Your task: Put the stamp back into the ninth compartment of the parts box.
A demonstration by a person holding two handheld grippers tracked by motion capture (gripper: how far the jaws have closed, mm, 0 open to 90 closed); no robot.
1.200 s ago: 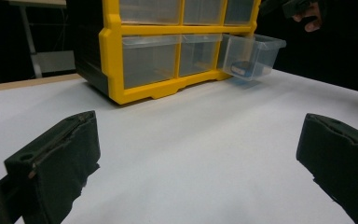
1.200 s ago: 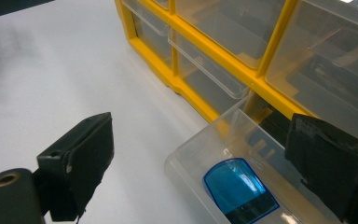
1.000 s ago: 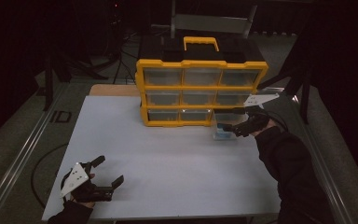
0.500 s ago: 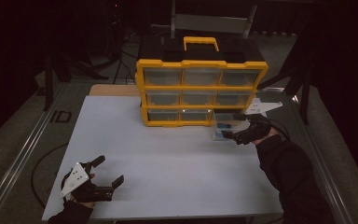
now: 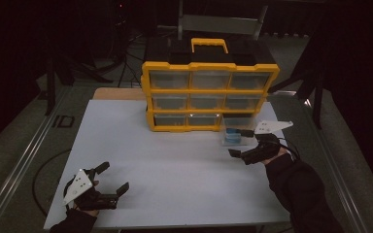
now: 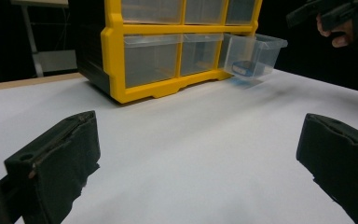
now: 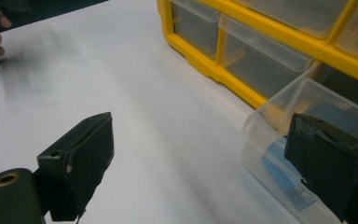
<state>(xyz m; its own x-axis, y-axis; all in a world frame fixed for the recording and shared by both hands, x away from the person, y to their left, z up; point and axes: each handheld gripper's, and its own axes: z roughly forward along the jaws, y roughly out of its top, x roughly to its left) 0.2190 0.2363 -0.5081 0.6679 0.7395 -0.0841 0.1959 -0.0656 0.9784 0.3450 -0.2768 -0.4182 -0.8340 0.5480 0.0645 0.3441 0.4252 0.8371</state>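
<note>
A yellow drawer organizer (image 5: 209,92) stands at the back of the white table (image 5: 175,165). Its bottom right clear drawer (image 5: 234,137) is pulled out and holds a blue item (image 5: 233,136). My right gripper (image 5: 240,143) is open just in front of this drawer, empty. In the right gripper view the gripper (image 7: 205,163) spreads its jaws wide, the right one overlapping the drawer (image 7: 279,121) and the blue item (image 7: 279,172). My left gripper (image 5: 112,177) rests open near the front left edge. From the left gripper (image 6: 200,158) the drawer (image 6: 251,53) lies far ahead.
The organizer's other drawers (image 5: 209,80) are closed, and a yellow handle (image 5: 209,46) sits on its top. A metal rail (image 5: 24,160) runs along the left of the table. Dark floor and stands surround it.
My right gripper has drawn back a little from the pulled-out drawer toward the table's front. The left gripper has stayed put.
</note>
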